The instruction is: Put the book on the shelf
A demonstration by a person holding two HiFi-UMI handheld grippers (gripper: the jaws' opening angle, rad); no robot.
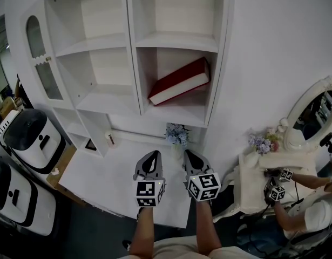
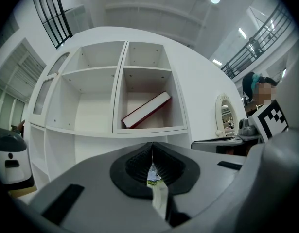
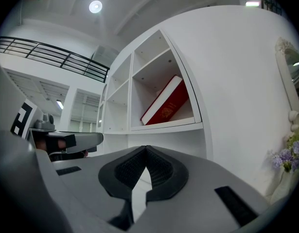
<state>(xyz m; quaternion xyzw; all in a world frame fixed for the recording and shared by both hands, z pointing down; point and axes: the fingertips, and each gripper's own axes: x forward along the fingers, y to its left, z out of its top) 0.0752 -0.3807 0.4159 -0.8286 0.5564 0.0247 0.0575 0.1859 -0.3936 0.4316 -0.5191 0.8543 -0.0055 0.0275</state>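
Note:
A red book [image 1: 179,82] with white page edges leans tilted in the lower right compartment of the white shelf unit [image 1: 176,41]. It also shows in the left gripper view as the book [image 2: 146,109] and in the right gripper view as the book [image 3: 166,103]. My left gripper [image 1: 151,158] and right gripper [image 1: 191,156] hover side by side over the white table [image 1: 112,171], below and apart from the book. Both point toward the shelf. The left gripper [image 2: 151,148] has its jaws together with nothing held. The right gripper [image 3: 146,150] is likewise shut and empty.
A small bunch of blue flowers [image 1: 177,134] stands at the shelf's foot. Two white appliances [image 1: 33,136] sit at the left. At the right, a white dresser with an oval mirror [image 1: 311,112] and another person's arms with grippers [image 1: 279,185].

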